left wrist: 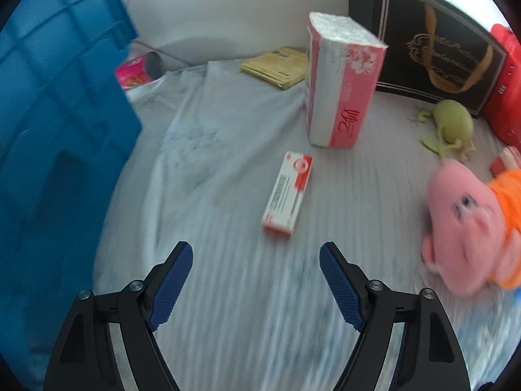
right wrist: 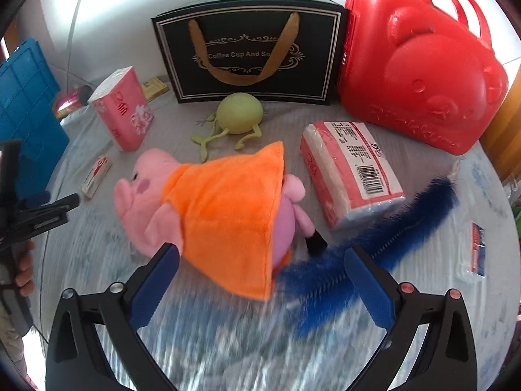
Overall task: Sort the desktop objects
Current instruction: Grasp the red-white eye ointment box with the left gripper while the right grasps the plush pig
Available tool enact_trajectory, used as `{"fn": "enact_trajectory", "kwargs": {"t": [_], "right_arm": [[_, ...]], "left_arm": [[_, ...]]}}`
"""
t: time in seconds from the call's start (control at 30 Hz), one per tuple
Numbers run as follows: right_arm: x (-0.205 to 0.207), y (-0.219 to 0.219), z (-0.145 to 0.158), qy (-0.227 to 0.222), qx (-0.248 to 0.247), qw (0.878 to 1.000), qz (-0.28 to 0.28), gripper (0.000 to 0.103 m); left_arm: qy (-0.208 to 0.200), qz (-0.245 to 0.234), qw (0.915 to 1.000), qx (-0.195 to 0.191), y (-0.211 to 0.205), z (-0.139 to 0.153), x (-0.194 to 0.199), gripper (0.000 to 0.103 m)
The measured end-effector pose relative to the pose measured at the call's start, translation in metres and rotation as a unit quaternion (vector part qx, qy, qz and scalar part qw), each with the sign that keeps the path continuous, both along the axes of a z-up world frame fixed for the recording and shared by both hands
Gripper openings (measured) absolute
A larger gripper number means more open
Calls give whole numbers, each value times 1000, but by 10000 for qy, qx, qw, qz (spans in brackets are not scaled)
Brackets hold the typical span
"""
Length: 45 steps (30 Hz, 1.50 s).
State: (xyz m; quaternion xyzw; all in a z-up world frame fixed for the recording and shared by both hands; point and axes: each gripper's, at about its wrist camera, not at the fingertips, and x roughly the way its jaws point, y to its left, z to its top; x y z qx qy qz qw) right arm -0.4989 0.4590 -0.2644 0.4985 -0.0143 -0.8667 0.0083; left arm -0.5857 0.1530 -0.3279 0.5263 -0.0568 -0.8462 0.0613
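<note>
Black bag point(right wrist: 250, 49): "Coffee Cup And"

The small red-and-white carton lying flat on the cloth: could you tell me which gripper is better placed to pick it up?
Left. The small red-and-white carton lies just ahead of the open left gripper; the right gripper faces the pink plush pig.

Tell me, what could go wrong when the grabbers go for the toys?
1. The right gripper has open fingers over the pink pig plush, so it might pinch only the loose orange dress.
2. The blue furry strip beside it could get caught too.
3. The left gripper could knock the small red-and-white box.
</note>
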Motion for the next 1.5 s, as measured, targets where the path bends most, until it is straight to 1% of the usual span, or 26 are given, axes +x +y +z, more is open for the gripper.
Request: {"fn": "enact_trajectory", "kwargs": {"t": [0.1, 0.13, 0.2, 0.23, 0.27, 0.3, 0.33, 0.4, 0.47, 0.53, 0.63, 0.7, 0.77, 0.83, 0.87, 0.9, 0.93, 1.0, 1.1, 1.17, 1.23, 1.3, 1.33, 1.43, 1.47, 1.5], "right_arm": [[-6, 5, -9, 11, -62, 10000, -17, 103], [-7, 7, -13, 11, -78, 10000, -17, 103], [-11, 9, -20, -18, -128, 9999, 13, 103], [-13, 9, -23, -37, -170, 9998, 45, 103], [-15, 9, -26, -48, -241, 9997, 96, 103], [-18, 8, -29, -63, -326, 9993, 149, 103], [-20, 7, -32, -96, -419, 9989, 196, 103], [-23, -3, -40, -217, -631, 9970, 380, 103], [-22, -17, -45, -317, -729, 9951, 590, 103], [-18, -32, -47, -334, -712, 9943, 714, 103], [-10, -46, -44, -420, -1187, 9871, 993, 103], [-3, -57, -41, -486, -1401, 9807, 1275, 103], [4, -63, -38, -528, -1381, 9789, 1410, 103], [10, -64, -32, -480, -1292, 9804, 1411, 103], [13, -63, -27, -408, -1166, 9829, 1364, 103], [15, -63, -22, -305, -983, 9860, 1313, 103], [17, -62, -17, -201, -793, 9885, 1274, 103], [17, -61, -6, -7, -382, 9908, 1300, 103], [12, -63, 4, 152, 75, 9888, 1480, 103], [6, -65, 3, 179, 232, 9862, 1627, 103], [-2, -67, -4, 99, 326, 9845, 1720, 103], [-13, -68, -17, -51, 238, 9838, 1777, 103], [-19, -69, -26, -161, 151, 9836, 1793, 103], [-30, -78, -47, -558, 144, 9835, 1714, 103], [-25, -83, -45, -522, 96, 9829, 1763, 103], [-18, -86, -40, -495, -144, 9815, 1842, 103]], "left_arm": [[43, 34, 10000, -21, 3, -18, -23, 81], [104, 77, 9999, -5, 3, -23, -29, 82], [291, 130, 9994, 137, 1, -23, -32, 78], [313, 84, 9991, 285, 1, -22, -31, 61], [303, 6, 9985, 450, 3, -20, -29, 39], [302, -72, 9982, 510, 8, -19, -24, 32], [310, -146, 9983, 479, 14, -18, -17, 26], [353, -252, 9987, 274, 25, -16, -3, 26], [334, -275, 9989, 206, 31, -14, 12, 26], [214, -203, 9990, 327, 29, -13, 28, 26], [62, -79, 9992, 381, 21, -11, 59, 26], [-25, -29, 9990, 435, 16, -6, 79, 26], [-42, -17, 9989, 477, 15, -1, 91, 26], [30, -31, 9989, 471, 15, 6, 96, 27], [69, -40, 9989, 463, 15, 9, 98, 28], [97, -35, 9989, 446, 14, 12, 98, 31], [115, -18, 9990, 423, 14, 12, 97, 37], [89, 14, 9993, 374, 11, 9, 94, 38], [-89, 128, 9992, 373, 9, -5, 89, 40], [-80, 232, 9990, 385, 9, -10, 86, 49], [-47, 281, 9988, 410, 10, -10, 89, 48], [-44, 237, 9977, 634, 10, -9, 90, 31], [-51, 219, 9975, 673, 12, -8, 91, 26], [-66, 132, 9981, 595, 24, -4, 93, 26], [-56, 98, 9983, 580, 27, -2, 94, 26], [-36, 81, 9984, 559, 28, 0, 96, 26]]}}
